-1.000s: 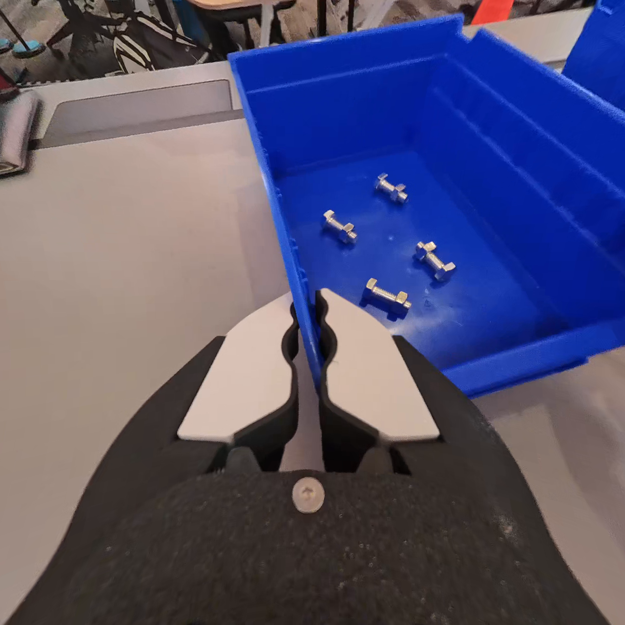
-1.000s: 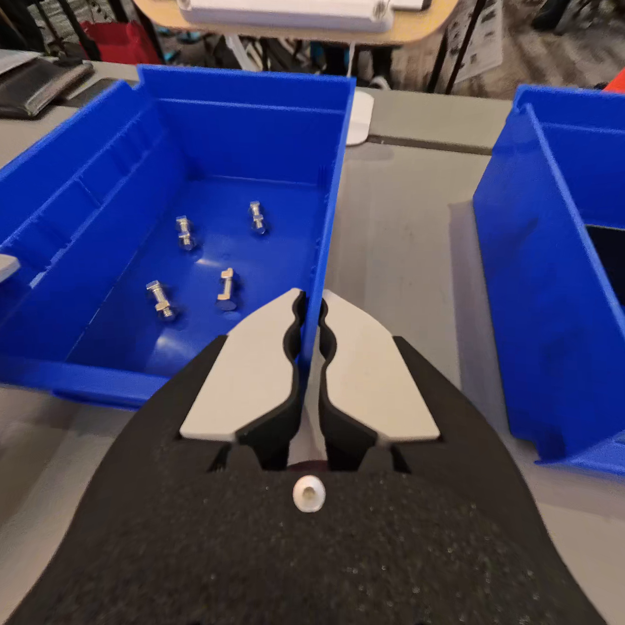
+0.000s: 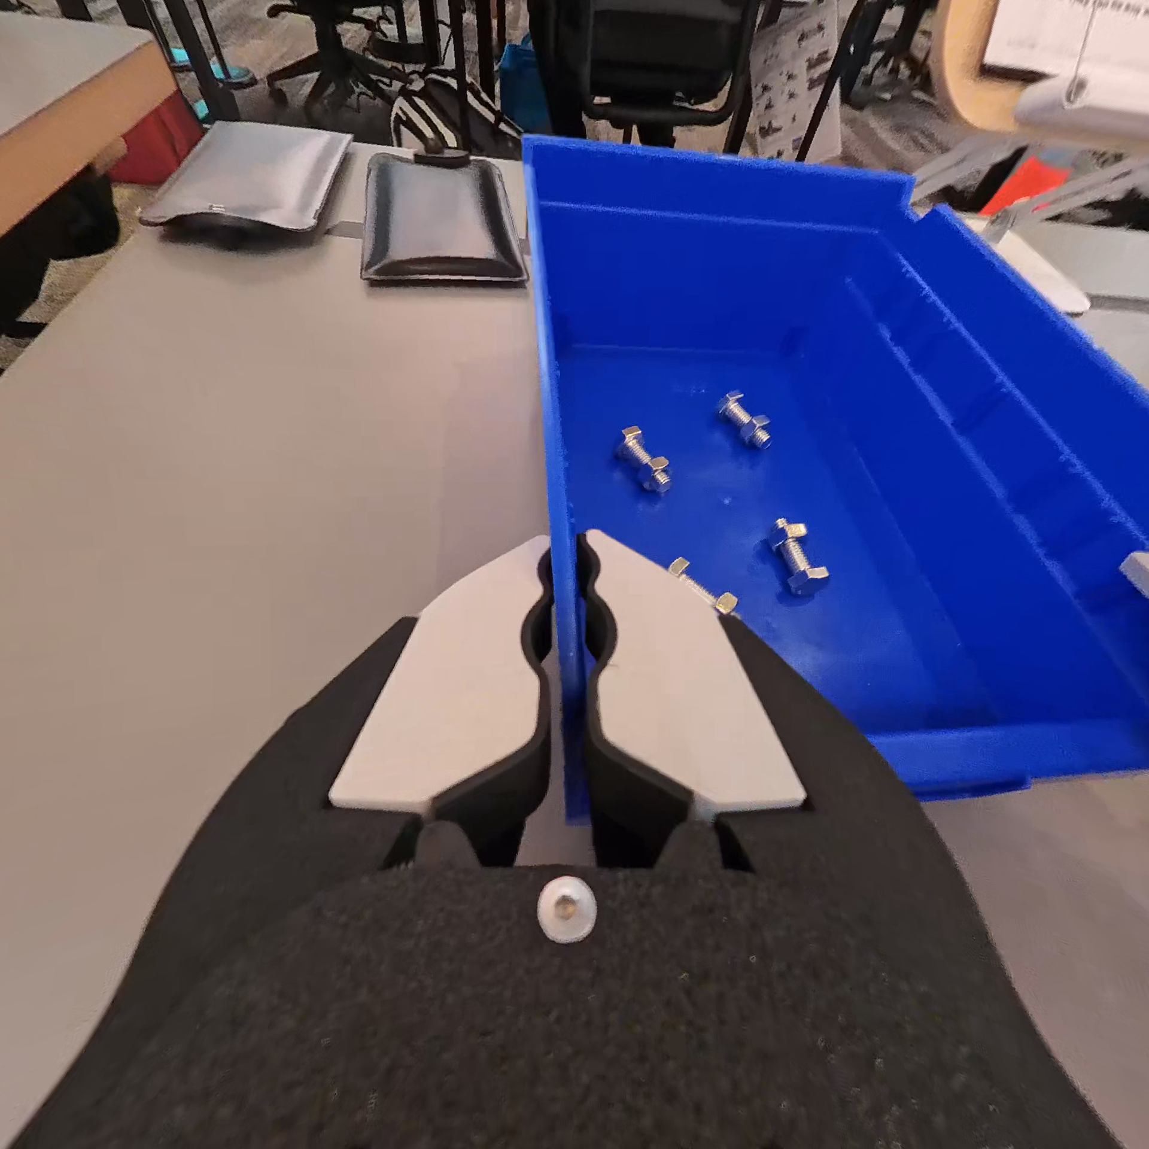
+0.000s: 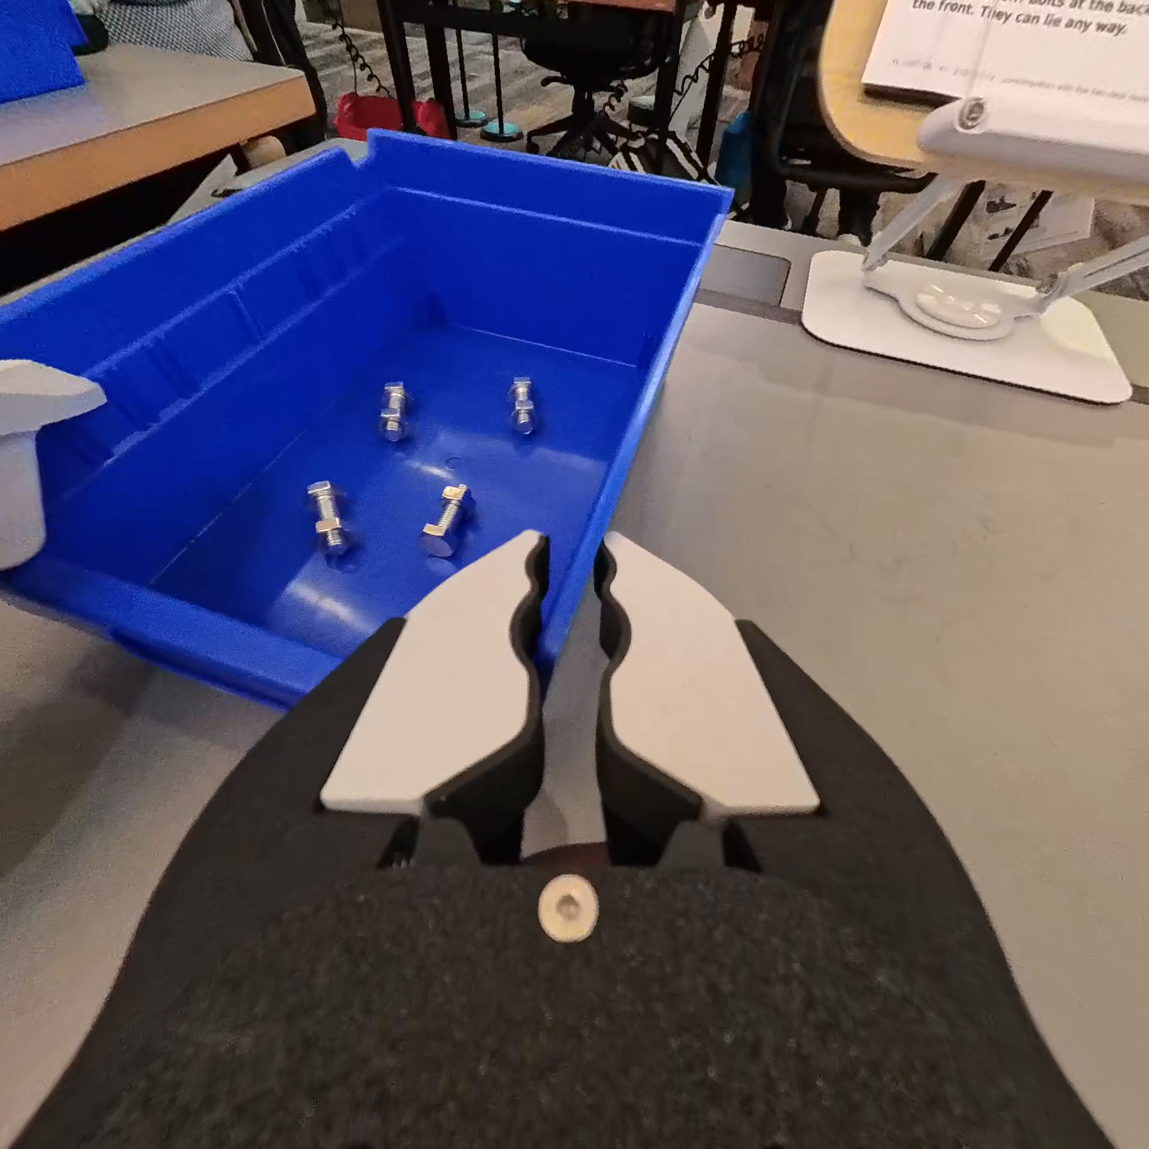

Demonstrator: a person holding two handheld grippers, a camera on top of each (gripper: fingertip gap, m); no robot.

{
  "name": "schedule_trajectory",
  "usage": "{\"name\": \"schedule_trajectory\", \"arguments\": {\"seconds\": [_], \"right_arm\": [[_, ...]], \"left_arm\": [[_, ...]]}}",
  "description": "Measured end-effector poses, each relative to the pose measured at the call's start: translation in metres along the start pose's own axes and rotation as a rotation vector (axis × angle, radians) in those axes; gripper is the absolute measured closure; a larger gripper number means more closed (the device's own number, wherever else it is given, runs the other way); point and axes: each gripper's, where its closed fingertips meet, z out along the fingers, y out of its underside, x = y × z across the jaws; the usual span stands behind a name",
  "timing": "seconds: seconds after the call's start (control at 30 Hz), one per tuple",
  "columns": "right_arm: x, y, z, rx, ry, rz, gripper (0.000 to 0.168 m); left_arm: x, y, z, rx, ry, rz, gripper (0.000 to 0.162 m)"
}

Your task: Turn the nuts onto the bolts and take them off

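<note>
In the left wrist view, the left wall of a blue bin is clamped between the nearly closed fingers of the left hand-held gripper. Four bolts with nuts are seen lying flat on the bin floor, right of and beyond the fingers, their long axes running diagonally from far-left to near-right. In the right wrist view, the bin's right wall is straddled by the right hand-held gripper, slightly parted; whether it is gripped cannot be told. The bolts lie left of it, pointing roughly near-to-far. The bin stands on a grey table.
</note>
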Motion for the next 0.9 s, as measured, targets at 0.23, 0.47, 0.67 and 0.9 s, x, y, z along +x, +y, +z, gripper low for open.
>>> {"name": "schedule_trajectory", "arguments": {"seconds": [0.23, 0.47, 0.67, 0.9], "right_arm": [[0.007, -0.019, -0.044, -0.032, -0.259, -0.135, 0.135], [0.14, -0.053, -0.183, 0.141, -0.35, -0.189, 0.119], [0.346, -0.026, -0.251, 0.176, 0.059, -0.142, 0.11], [0.473, 0.096, -0.27, 0.126, 0.323, 0.192, 0.106]], "left_arm": [[0.005, -0.046, -0.044, 0.157, 0.031, -0.021, 0.111], [0.093, -0.124, -0.148, 0.43, 0.11, 0.087, 0.098], [0.159, -0.049, -0.148, 0.251, 0.147, 0.107, 0.082], [0.17, 0.036, -0.116, 0.135, 0.206, -0.008, 0.079]]}}
